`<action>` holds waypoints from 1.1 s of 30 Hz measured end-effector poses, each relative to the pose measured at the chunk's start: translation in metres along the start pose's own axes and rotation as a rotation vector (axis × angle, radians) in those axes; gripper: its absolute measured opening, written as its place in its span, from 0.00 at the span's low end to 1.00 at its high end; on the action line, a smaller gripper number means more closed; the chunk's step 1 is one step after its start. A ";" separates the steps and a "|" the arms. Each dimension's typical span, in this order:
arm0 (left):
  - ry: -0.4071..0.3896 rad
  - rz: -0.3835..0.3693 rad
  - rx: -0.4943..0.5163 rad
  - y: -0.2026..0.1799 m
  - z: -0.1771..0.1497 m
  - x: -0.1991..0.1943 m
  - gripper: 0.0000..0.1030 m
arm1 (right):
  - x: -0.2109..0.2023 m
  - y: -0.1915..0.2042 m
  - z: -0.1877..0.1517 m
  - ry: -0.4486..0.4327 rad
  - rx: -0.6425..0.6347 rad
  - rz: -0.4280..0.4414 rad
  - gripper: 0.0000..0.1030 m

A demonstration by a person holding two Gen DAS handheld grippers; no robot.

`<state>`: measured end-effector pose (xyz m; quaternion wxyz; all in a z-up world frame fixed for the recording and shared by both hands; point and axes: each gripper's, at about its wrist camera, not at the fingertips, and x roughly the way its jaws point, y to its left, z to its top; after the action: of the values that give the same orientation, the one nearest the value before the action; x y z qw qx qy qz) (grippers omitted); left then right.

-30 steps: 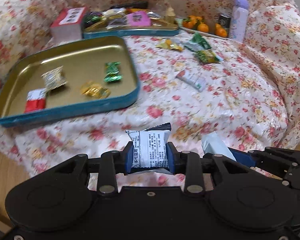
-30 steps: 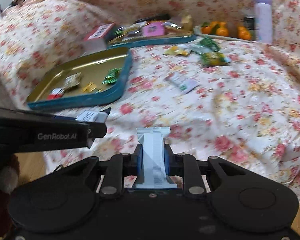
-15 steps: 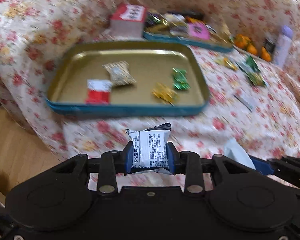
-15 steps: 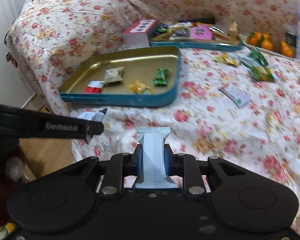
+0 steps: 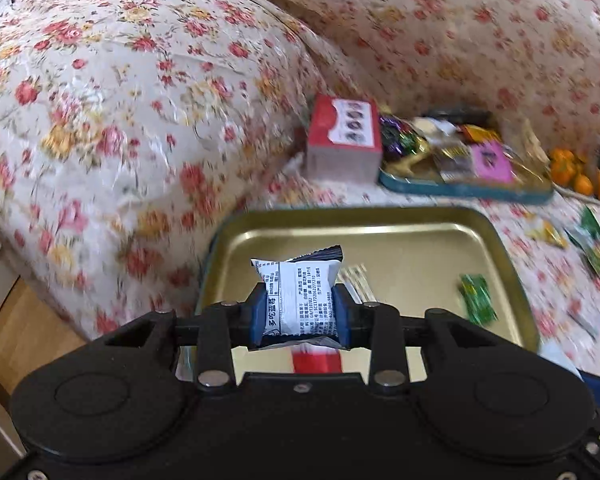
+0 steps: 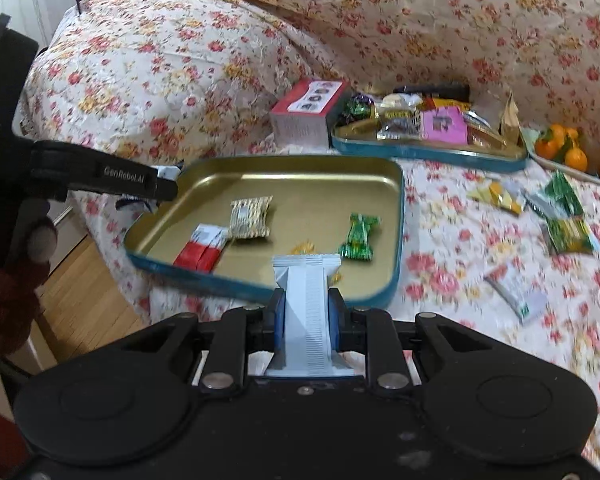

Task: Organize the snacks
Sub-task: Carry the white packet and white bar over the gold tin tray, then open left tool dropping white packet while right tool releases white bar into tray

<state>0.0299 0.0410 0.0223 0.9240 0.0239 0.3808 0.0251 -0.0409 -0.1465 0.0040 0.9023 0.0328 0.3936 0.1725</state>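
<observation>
My left gripper (image 5: pixel 300 312) is shut on a white printed snack packet (image 5: pixel 300 300) and holds it above the near left part of the gold tray (image 5: pixel 420 224). My right gripper (image 6: pixel 306 312) is shut on a pale blue-white snack packet (image 6: pixel 306 320) at the near edge of the same tray (image 6: pixel 300 168). The tray holds a red-and-white packet (image 6: pixel 202 248), a gold-patterned packet (image 6: pixel 250 218) and a green candy (image 6: pixel 358 236). The left gripper also shows at the tray's left corner in the right wrist view (image 6: pixel 156 184).
Loose snacks (image 6: pixel 568 224) and a white packet (image 6: pixel 518 296) lie on the flowered cover to the right. A second tray (image 6: pixel 428 152) full of snacks, a red box (image 6: pixel 306 114) and oranges (image 6: pixel 572 152) stand at the back. Wooden floor (image 6: pixel 80 300) lies at left.
Both grippers have moved left and forward towards the gold tray, each still holding its packet. The left gripper now hangs over the tray's near left part.
</observation>
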 end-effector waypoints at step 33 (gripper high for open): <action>-0.011 0.059 -0.091 0.035 -0.003 0.043 0.46 | 0.113 0.024 0.057 -0.028 0.003 -0.126 0.22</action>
<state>0.0578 0.0790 -0.0080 0.9251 -0.0068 0.3731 0.0696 0.0645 -0.0810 -0.0315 0.9169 0.0117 0.3823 0.1141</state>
